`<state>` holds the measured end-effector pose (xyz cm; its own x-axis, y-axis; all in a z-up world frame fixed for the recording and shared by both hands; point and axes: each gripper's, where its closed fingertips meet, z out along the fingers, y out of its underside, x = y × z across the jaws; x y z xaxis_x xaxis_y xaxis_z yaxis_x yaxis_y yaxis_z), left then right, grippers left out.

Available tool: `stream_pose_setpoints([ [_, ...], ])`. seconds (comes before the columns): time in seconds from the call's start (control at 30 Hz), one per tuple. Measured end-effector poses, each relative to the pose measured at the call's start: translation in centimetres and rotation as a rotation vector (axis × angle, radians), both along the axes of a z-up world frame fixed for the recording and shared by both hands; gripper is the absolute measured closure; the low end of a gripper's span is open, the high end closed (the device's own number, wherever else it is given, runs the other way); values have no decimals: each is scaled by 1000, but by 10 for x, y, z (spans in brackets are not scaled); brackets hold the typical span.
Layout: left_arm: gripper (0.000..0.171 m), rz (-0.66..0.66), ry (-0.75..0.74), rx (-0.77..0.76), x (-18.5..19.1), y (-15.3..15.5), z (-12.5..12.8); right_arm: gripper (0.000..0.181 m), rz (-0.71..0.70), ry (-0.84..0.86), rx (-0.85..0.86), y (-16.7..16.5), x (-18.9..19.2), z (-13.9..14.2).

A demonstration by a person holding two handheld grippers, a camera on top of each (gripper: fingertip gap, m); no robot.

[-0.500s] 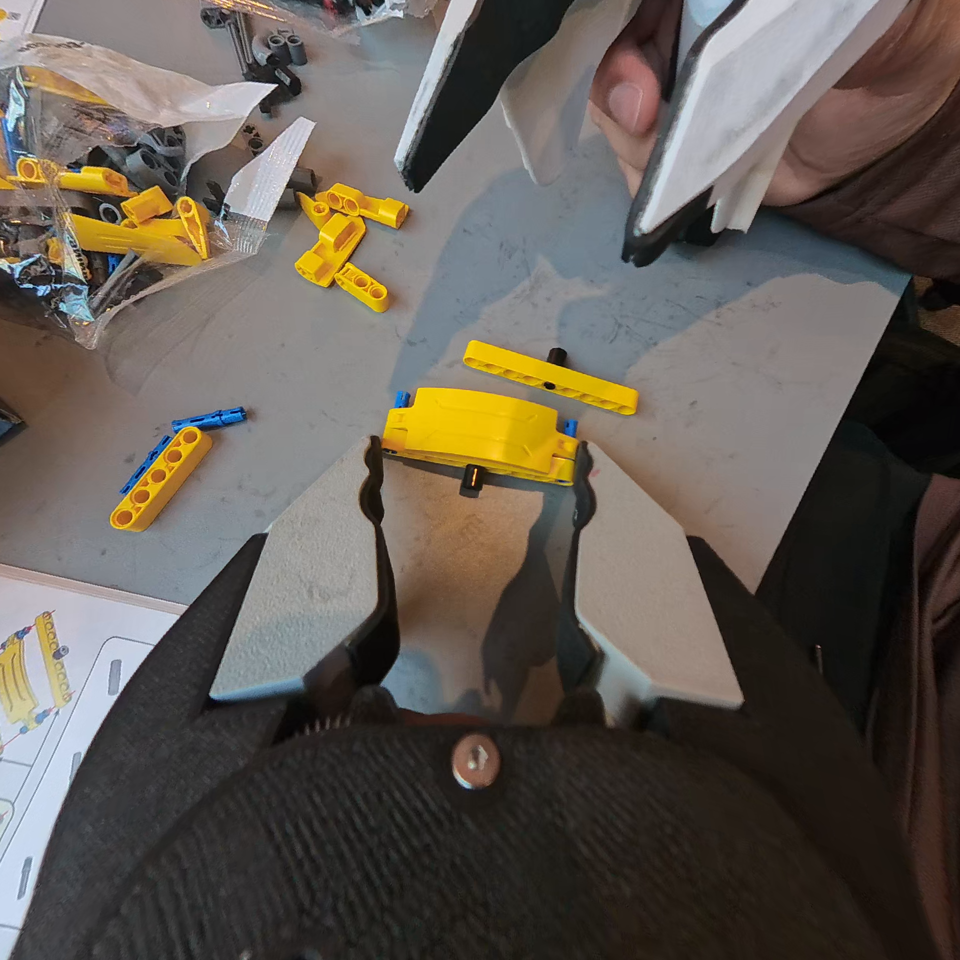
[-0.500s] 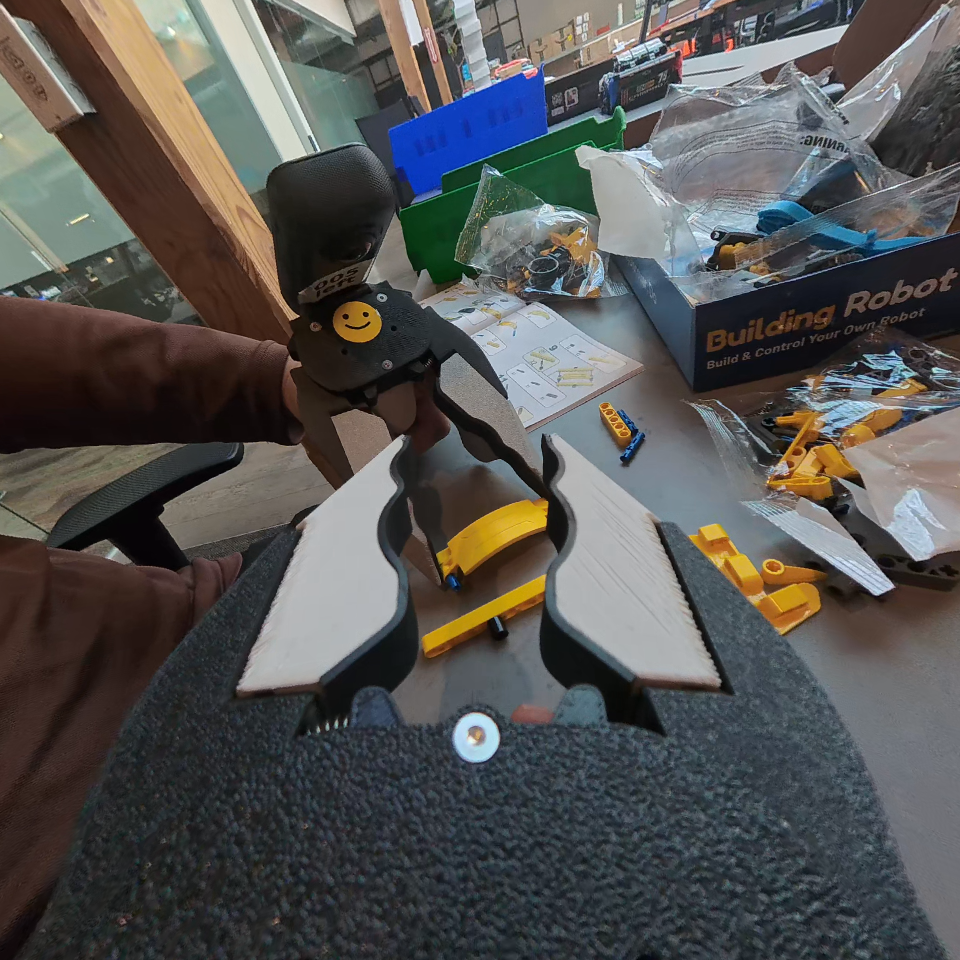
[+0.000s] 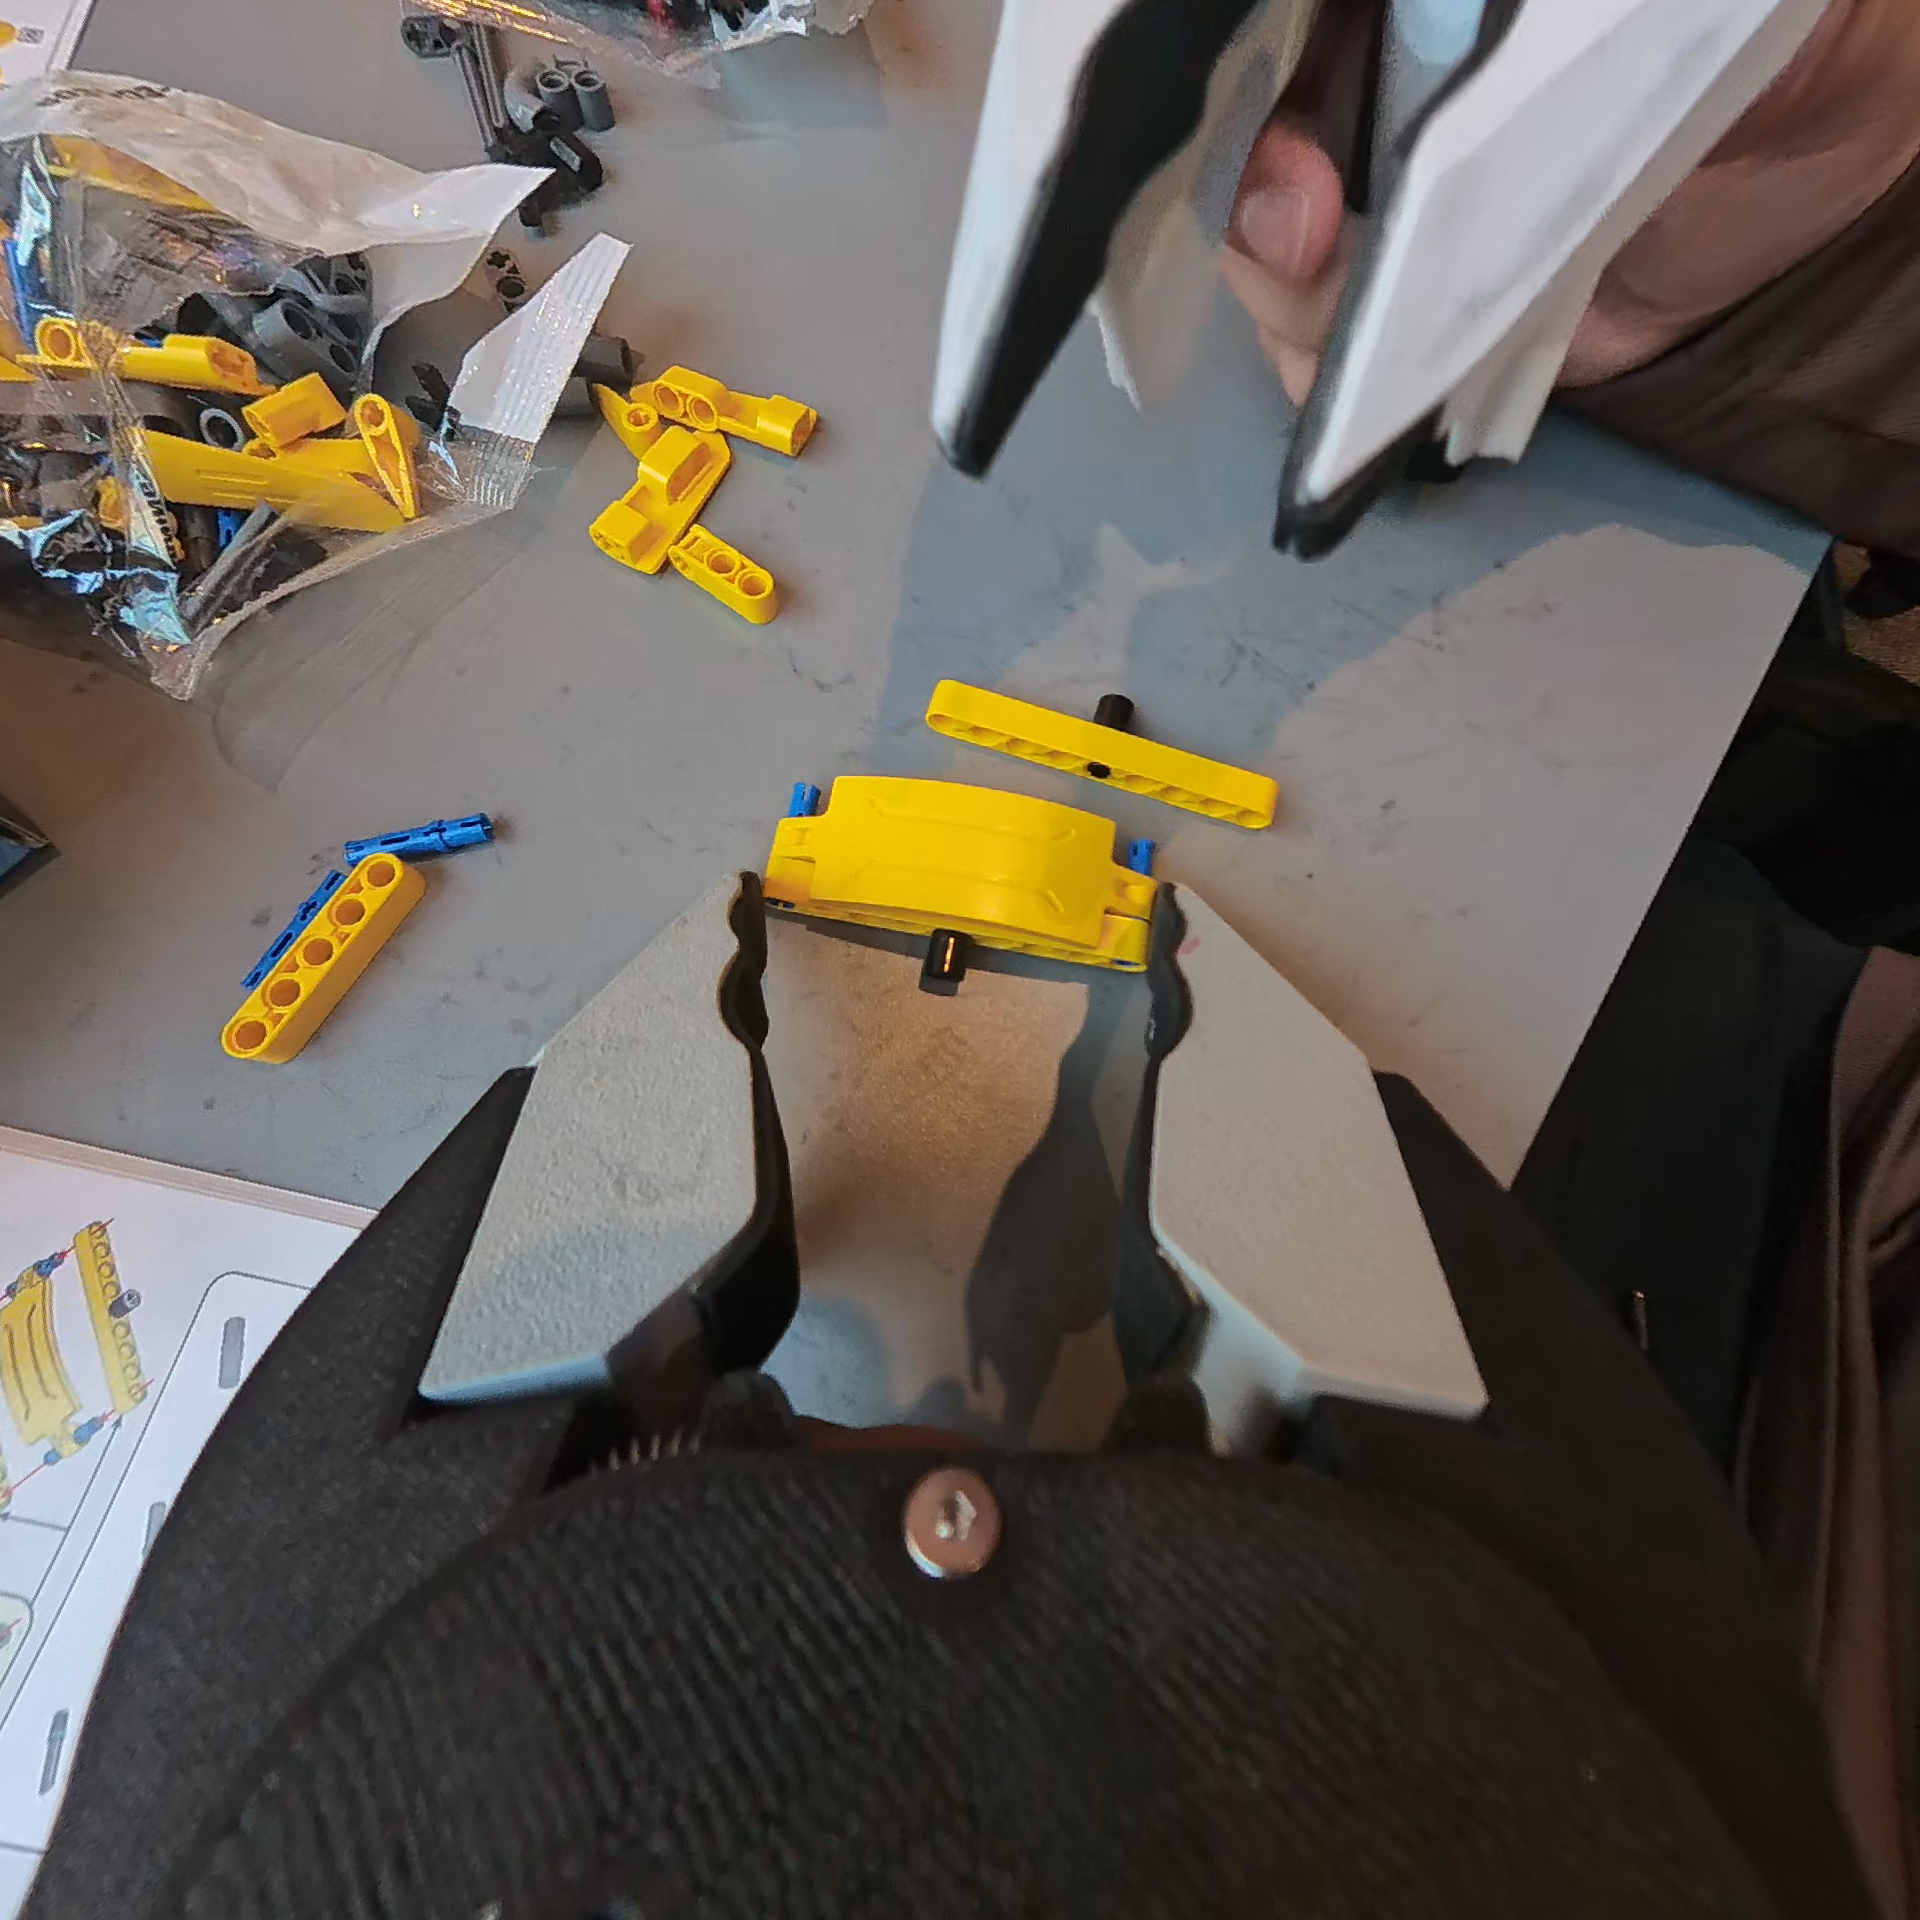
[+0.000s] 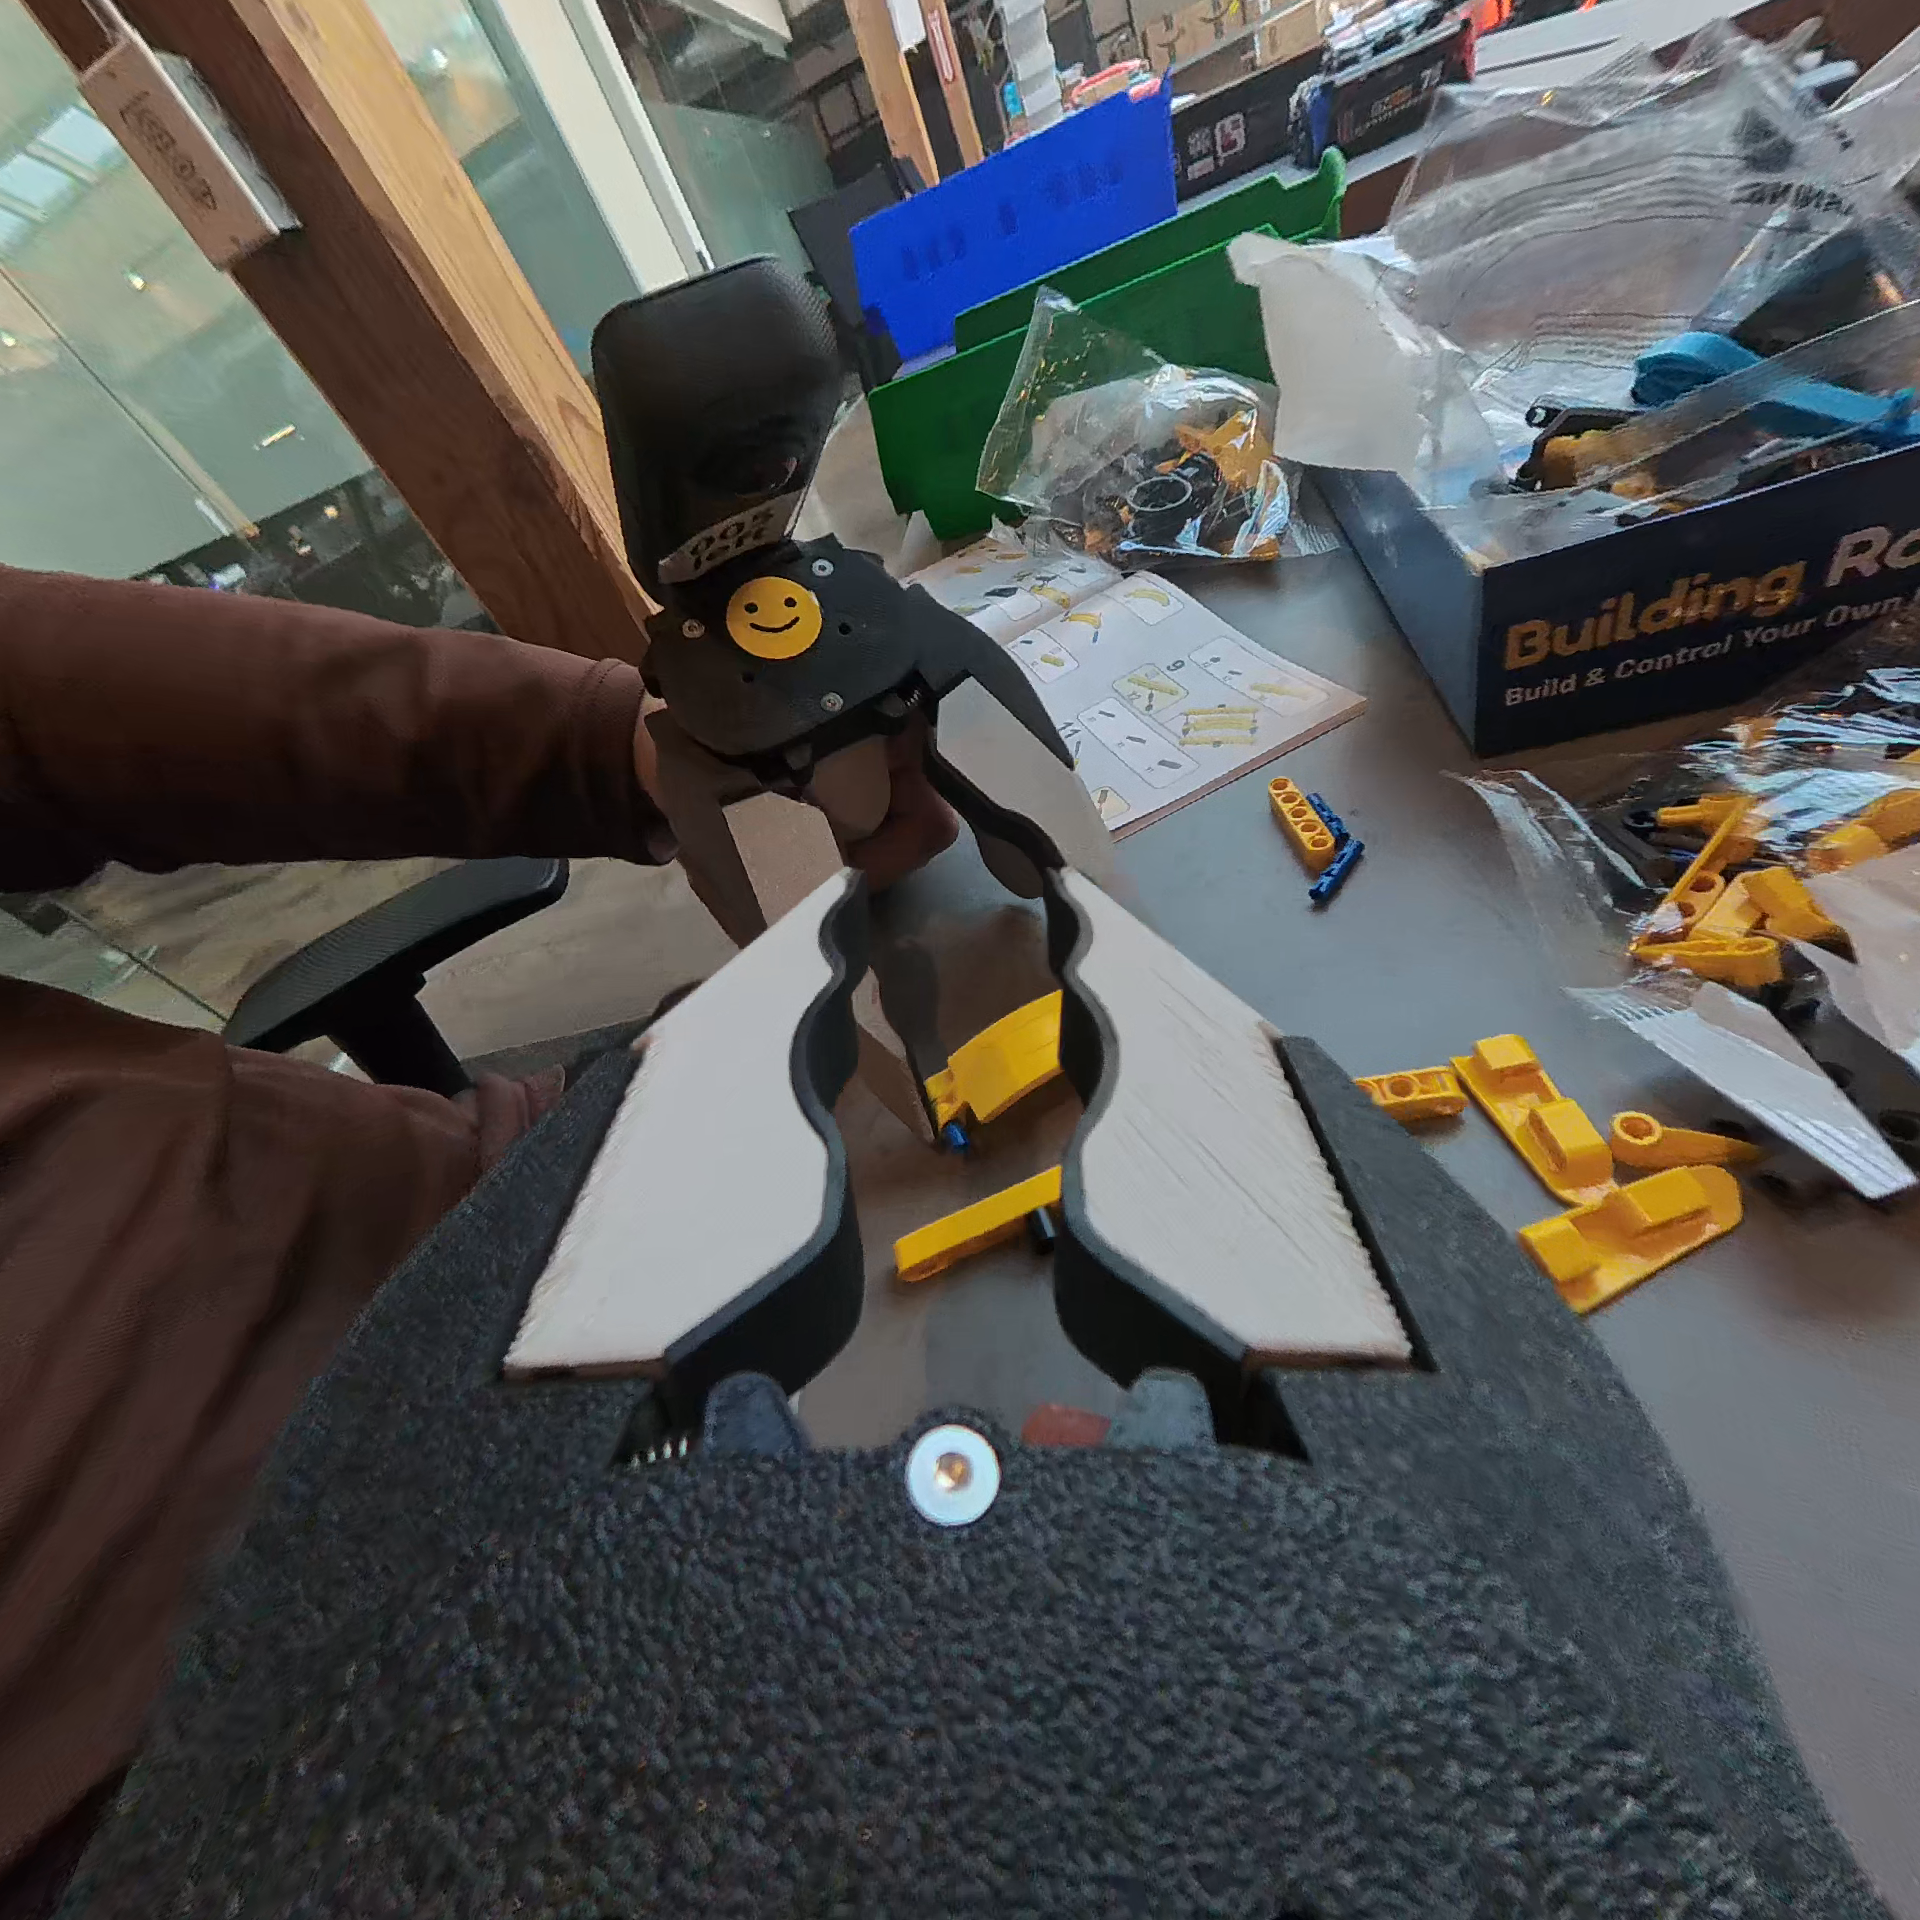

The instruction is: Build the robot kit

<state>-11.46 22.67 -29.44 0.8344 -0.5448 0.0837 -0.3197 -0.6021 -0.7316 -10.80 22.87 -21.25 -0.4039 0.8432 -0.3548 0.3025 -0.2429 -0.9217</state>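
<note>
The left tool [image 3: 956,914] is spread wide, its tips flanking the ends of a curved yellow panel [image 3: 961,862] lying on the desk [image 3: 644,727]; contact is unclear. The right tool [image 4: 956,935] hovers released, empty, above a yellow beam [image 4: 971,1236].

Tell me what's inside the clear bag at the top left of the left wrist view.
The bag holds yellow beams, grey connectors, black parts and a few blue pins, piled together. Crinkled plastic and glare hide the pieces lower down, and the bag's left part is out of frame.
</note>
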Motion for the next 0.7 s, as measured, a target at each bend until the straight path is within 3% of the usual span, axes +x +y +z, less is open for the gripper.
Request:
stream_pose_setpoints([
  [0.7, 100, 9, -9, -3, 2, 0, 0, 151, 38, -65, 17, -9, -3, -10],
])
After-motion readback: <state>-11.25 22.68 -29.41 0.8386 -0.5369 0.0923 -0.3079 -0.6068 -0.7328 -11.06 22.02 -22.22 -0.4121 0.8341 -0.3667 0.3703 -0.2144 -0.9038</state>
